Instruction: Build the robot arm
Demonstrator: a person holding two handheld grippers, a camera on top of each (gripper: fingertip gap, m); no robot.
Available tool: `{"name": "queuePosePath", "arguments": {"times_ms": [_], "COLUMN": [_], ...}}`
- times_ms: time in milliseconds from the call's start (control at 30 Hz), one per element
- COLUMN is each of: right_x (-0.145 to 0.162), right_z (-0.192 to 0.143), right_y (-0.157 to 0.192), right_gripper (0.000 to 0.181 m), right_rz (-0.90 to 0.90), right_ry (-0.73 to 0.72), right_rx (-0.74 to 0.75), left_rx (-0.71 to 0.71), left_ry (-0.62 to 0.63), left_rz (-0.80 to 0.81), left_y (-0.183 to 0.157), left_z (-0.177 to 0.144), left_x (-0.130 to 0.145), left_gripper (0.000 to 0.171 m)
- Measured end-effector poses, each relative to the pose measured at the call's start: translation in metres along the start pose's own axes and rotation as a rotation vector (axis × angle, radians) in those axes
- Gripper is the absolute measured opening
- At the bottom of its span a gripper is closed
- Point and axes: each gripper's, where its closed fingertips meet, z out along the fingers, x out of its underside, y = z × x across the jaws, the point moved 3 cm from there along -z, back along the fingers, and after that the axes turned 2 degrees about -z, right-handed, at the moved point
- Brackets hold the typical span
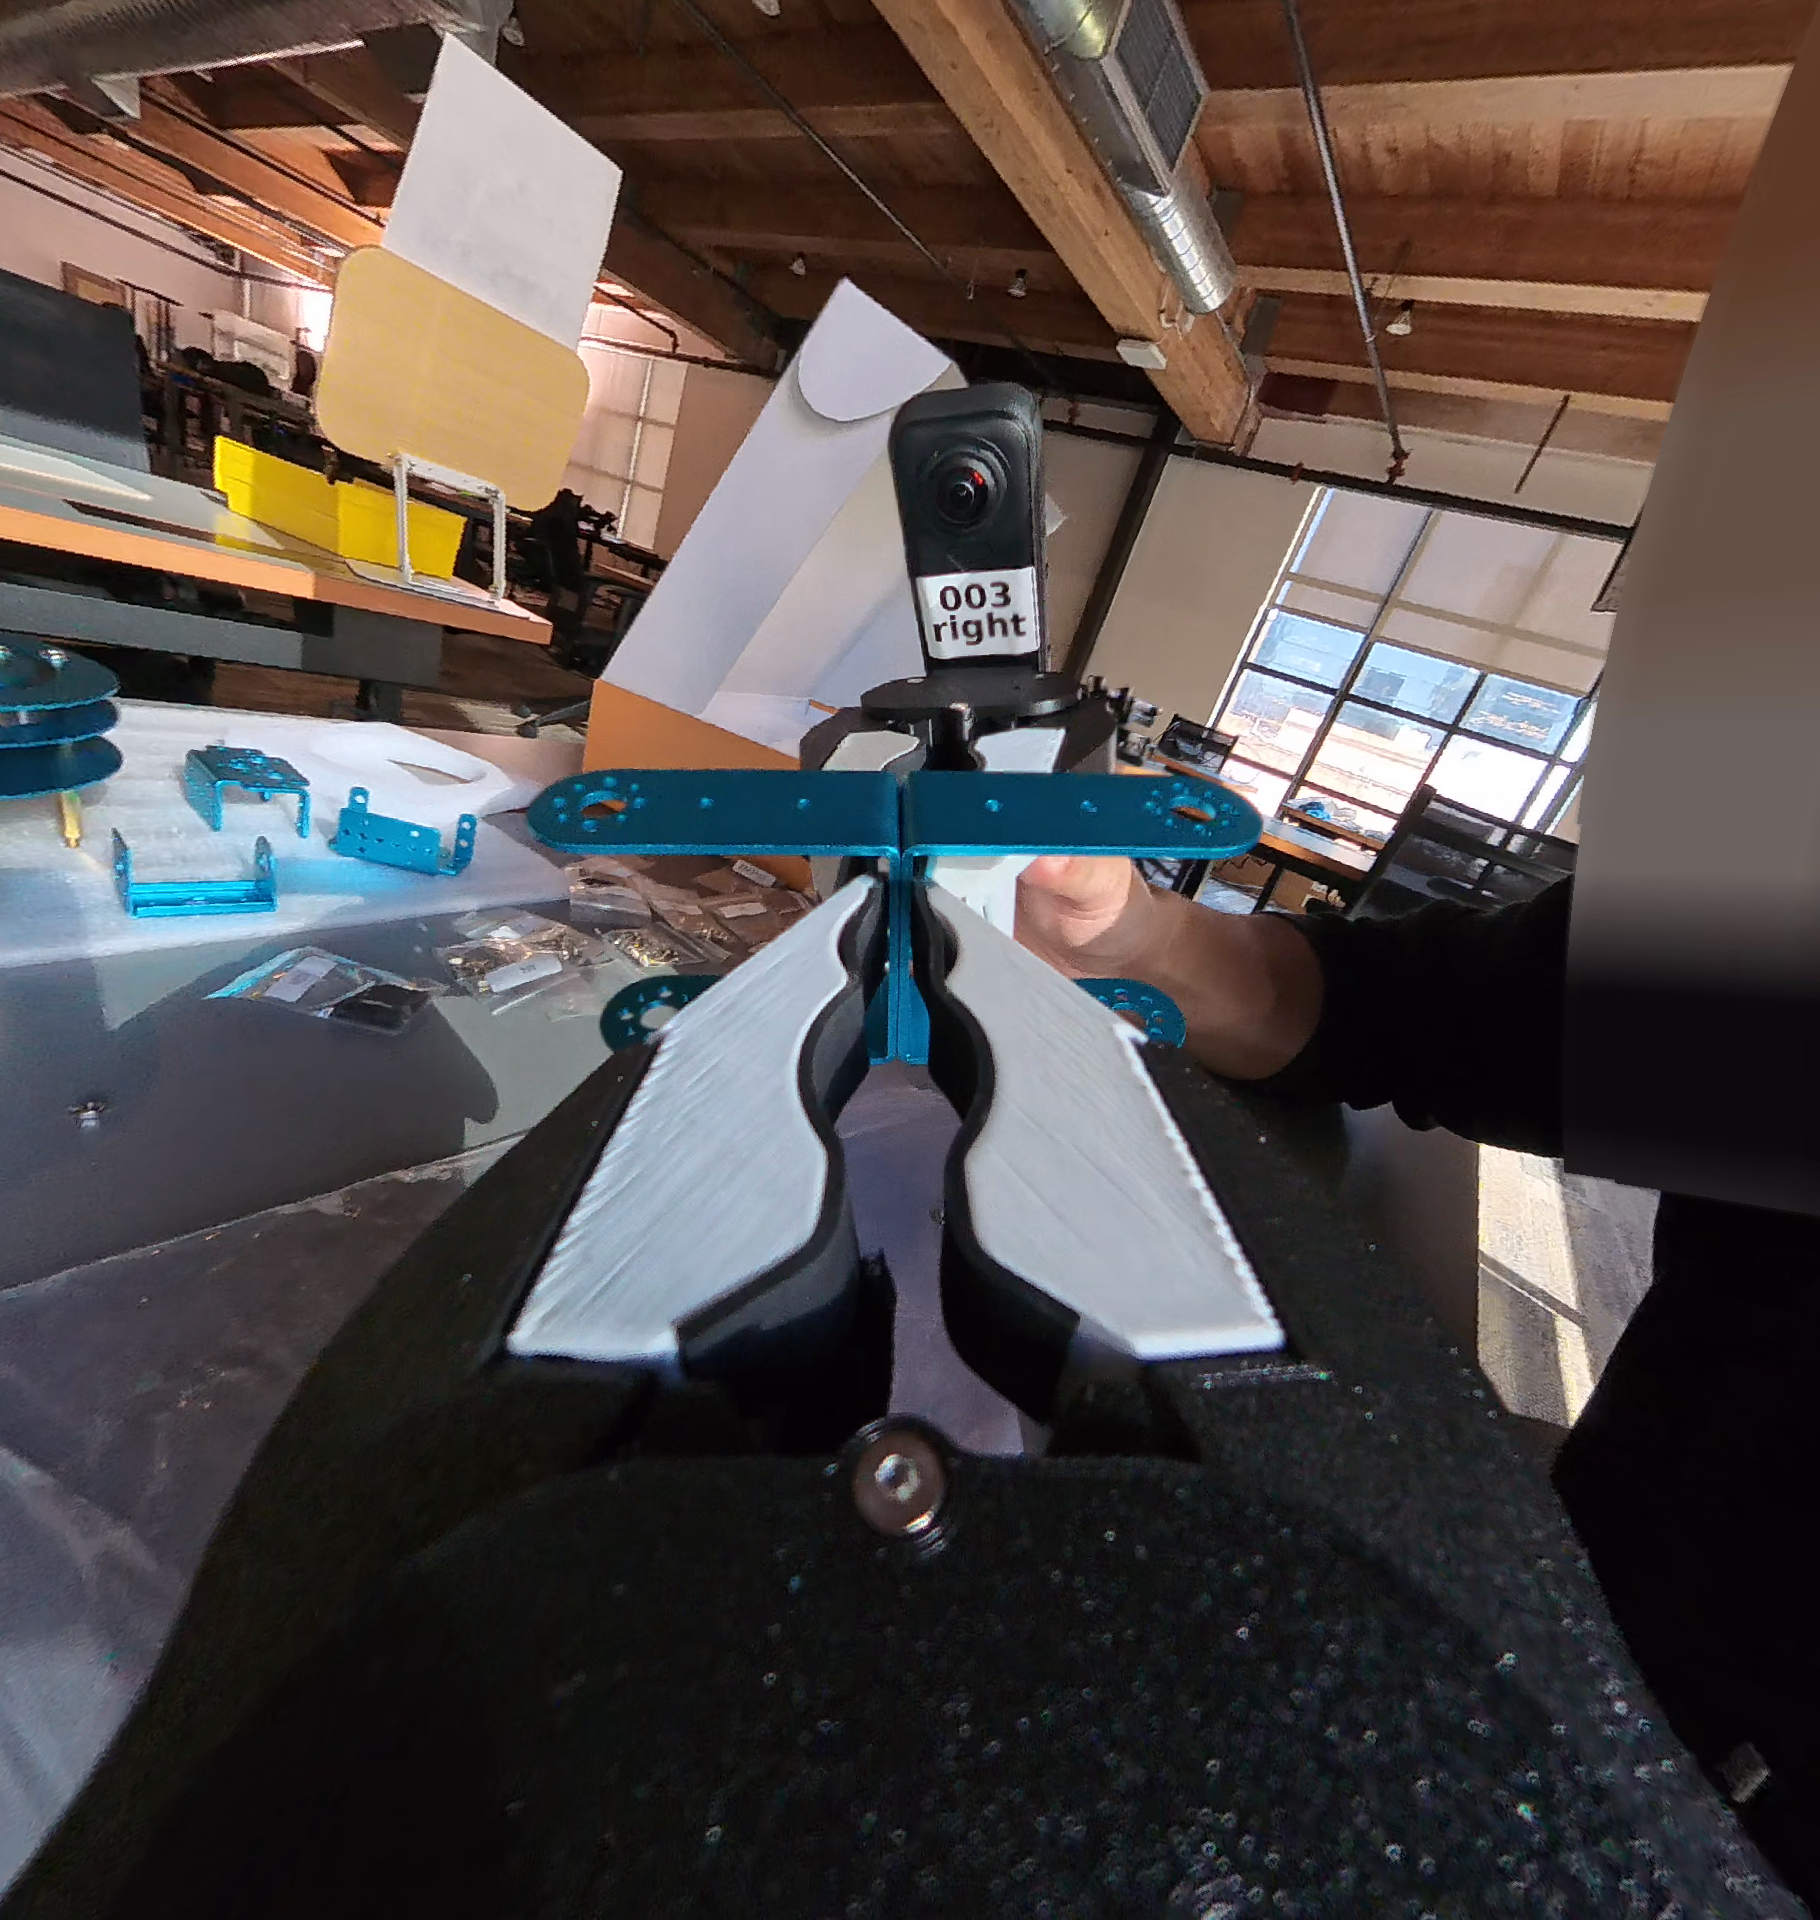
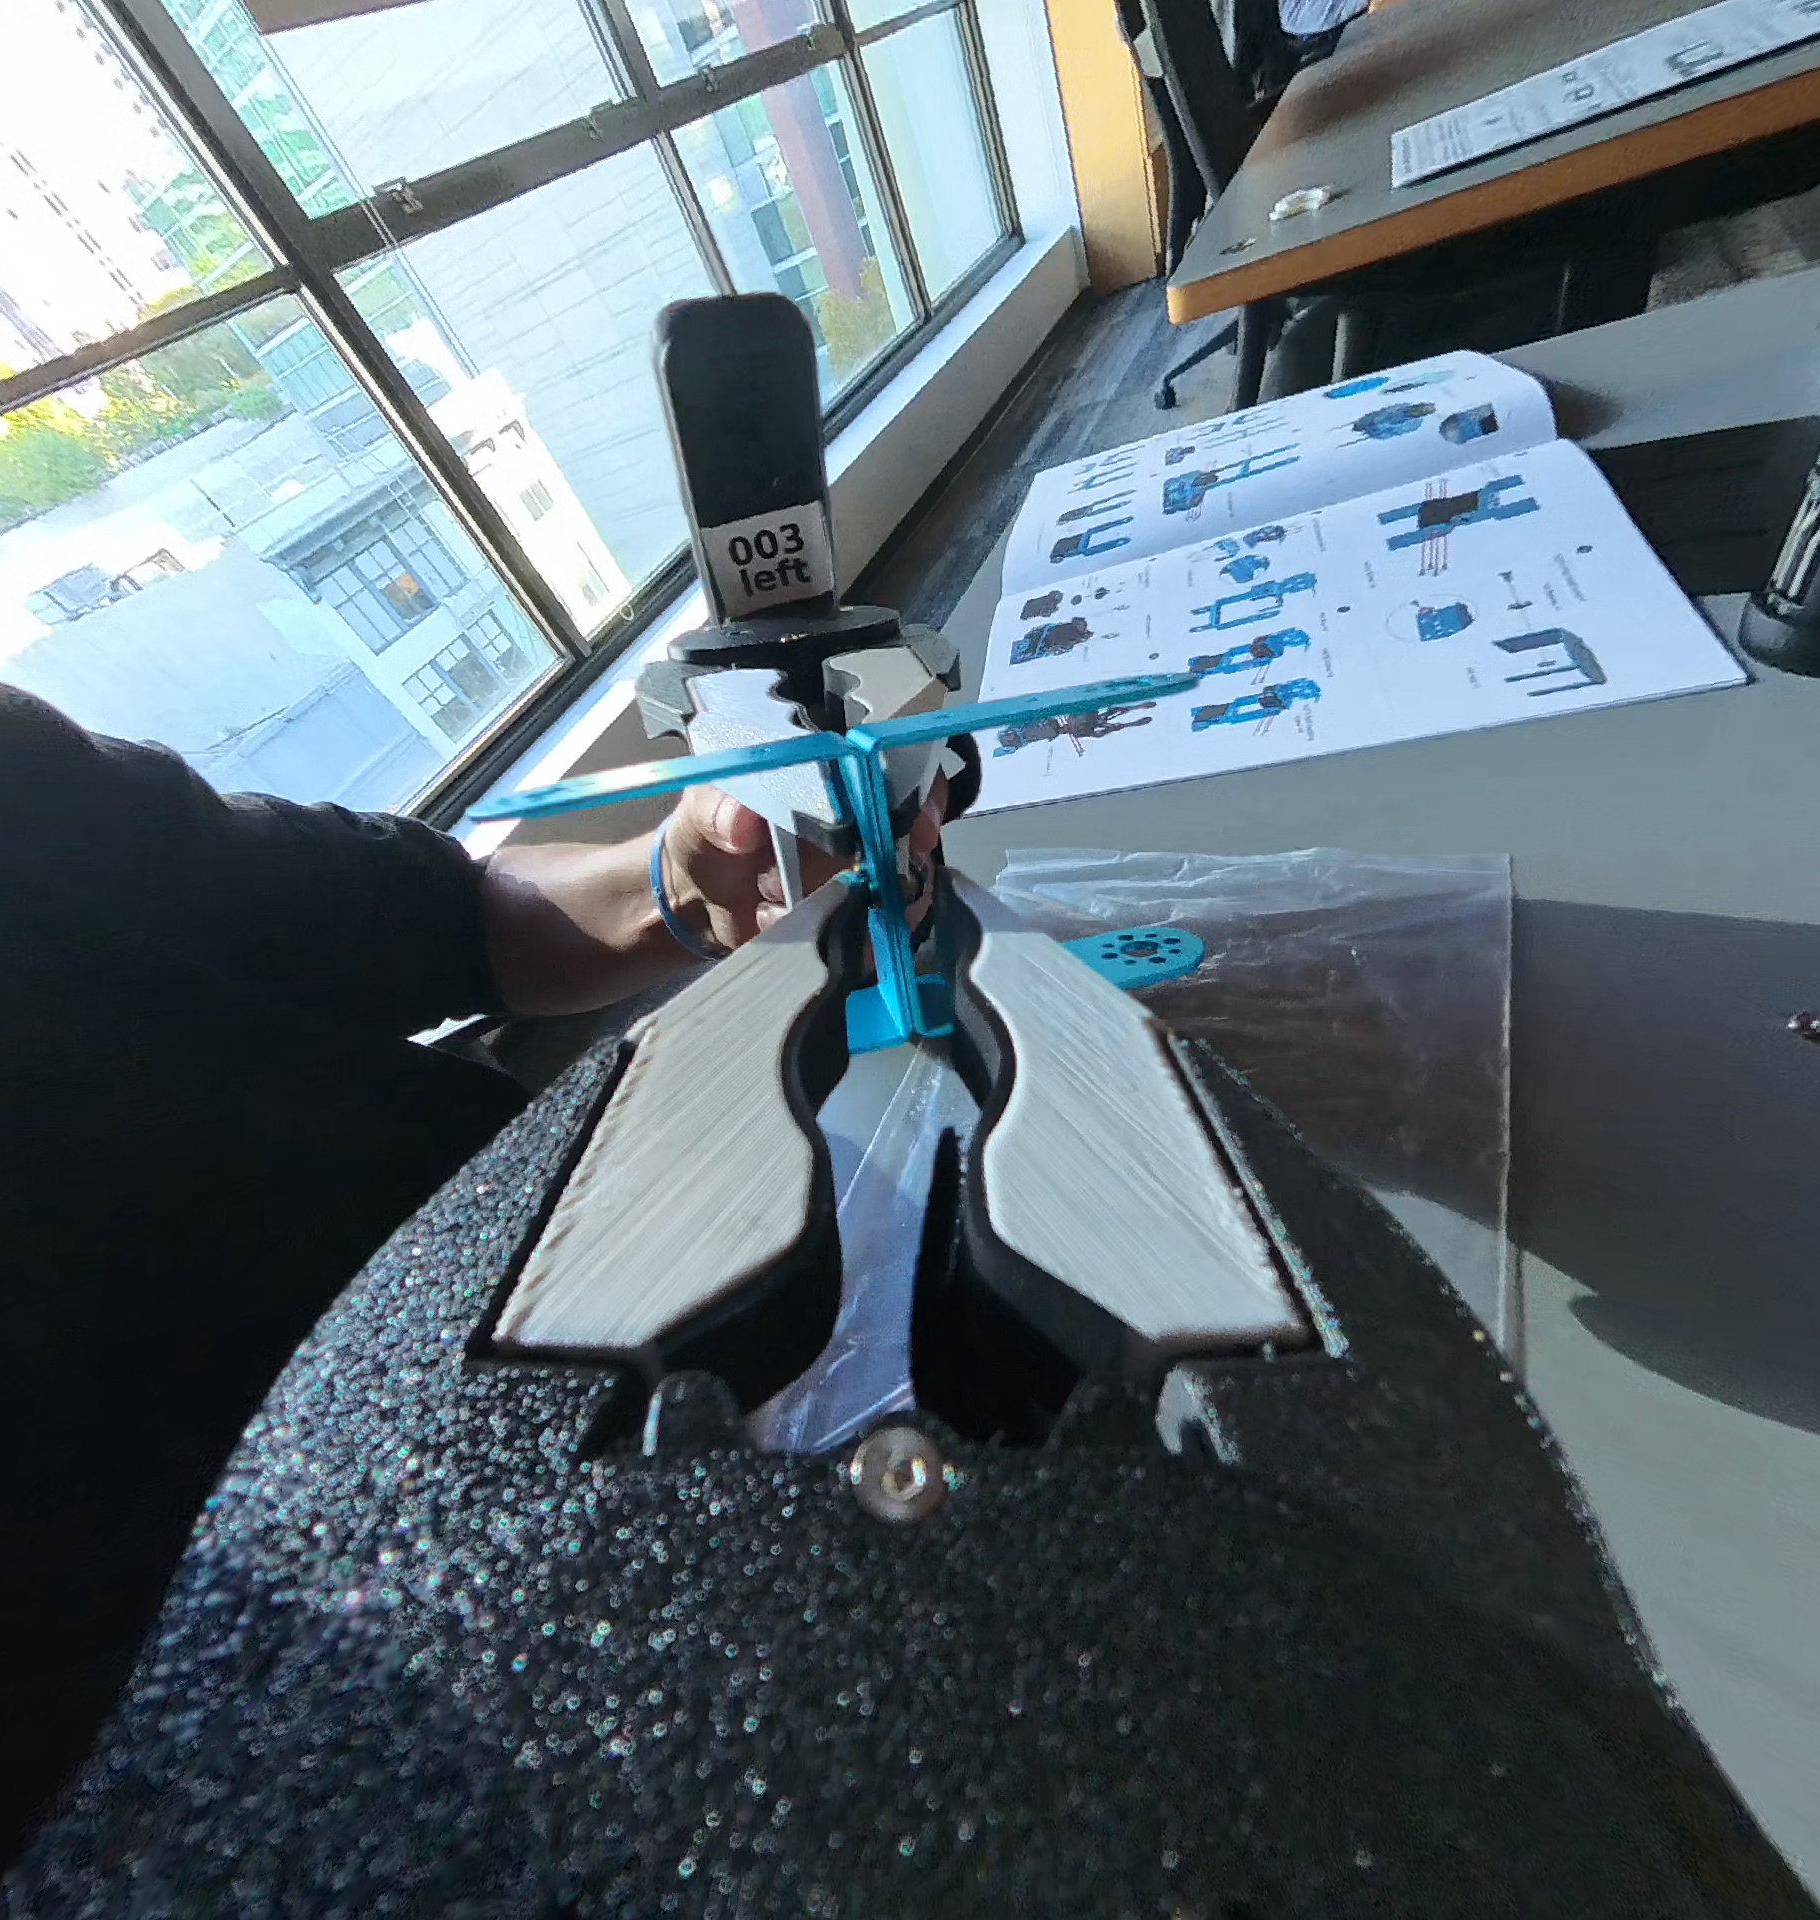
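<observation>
Left wrist view — left gripper (image 1: 898,914): its white fingers are pressed onto the upright webs of two blue U-brackets (image 1: 901,821) held back to back, their perforated arms spread out left and right.
Left wrist view — right gripper (image 1: 953,748): faces this one from the far side of the same brackets, a hand (image 1: 1093,914) in a dark sleeve behind it.
Left wrist view — progress: the two brackets sit paired and lifted off the table (image 1: 210,1122); no screw joining them can be made out.
Left wrist view — table and room: loose blue brackets (image 1: 246,784), a stacked blue-plate assembly (image 1: 23,717) and small hardware bags (image 1: 511,961) lie on the grey top; timber ceiling and ductwork overhead.
Right wrist view — right gripper (image 2: 901,925): pinching the lower part of the paired brackets from its side.
Right wrist view — left gripper (image 2: 844,769): closed on them opposite.
Right wrist view — table and room: a clear plastic bag (image 2: 1301,977) beneath, an open instruction booklet (image 2: 1353,582) beyond, large windows (image 2: 314,364) to the left.
</observation>
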Motion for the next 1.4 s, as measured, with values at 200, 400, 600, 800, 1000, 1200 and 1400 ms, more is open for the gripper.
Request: {"name": "queuePosePath", "arguments": {"times_ms": [200, 400, 600, 800, 1000, 1200, 1400], "right_x": [-0.013, -0.010, 0.027, 0.035, 0.049, 0.045, 0.030], "right_z": [-0.021, -0.041, -0.042, -0.006, -0.002, -0.003, 0.005], "right_y": [-0.002, -0.035, -0.089, -0.070, -0.080, -0.092, -0.104], "right_gripper": [0.019, 0.022, 0.035, 0.033, 0.032, 0.031, 0.029], "right_rz": [-0.062, -0.105, 0.004, -0.089, -0.167, -0.171, -0.192], "right_ry": [-0.034, 0.003, 0.192, 0.302, 0.438, 0.437, 0.423], "right_rx": [-0.039, 0.073, 0.211, 0.060, 0.095, 0.135, 0.160], "left_rx": [0.017, -0.143, -0.216, -0.243, -0.328, -0.365, -0.418], "left_ry": [0.029, 0.225, 0.405, 0.461, 0.533, 0.521, 0.556], "left_rz": [0.052, 0.462, 0.749, 0.473, 0.633, 0.859, 1.042], "left_y": [0.001, 0.012, 0.037, 0.074, 0.084, 0.065, 0.061], "left_z": [-0.003, -0.002, 0.001, -0.002, -0.010, -0.022, -0.030], "left_x": [-0.007, -0.002, 0.011, 0.029, 0.034, 0.033, 0.036], "left_gripper": [0.002, 0.002, 0.002, 0.002, 0.002, 0.002, 0.003]}}
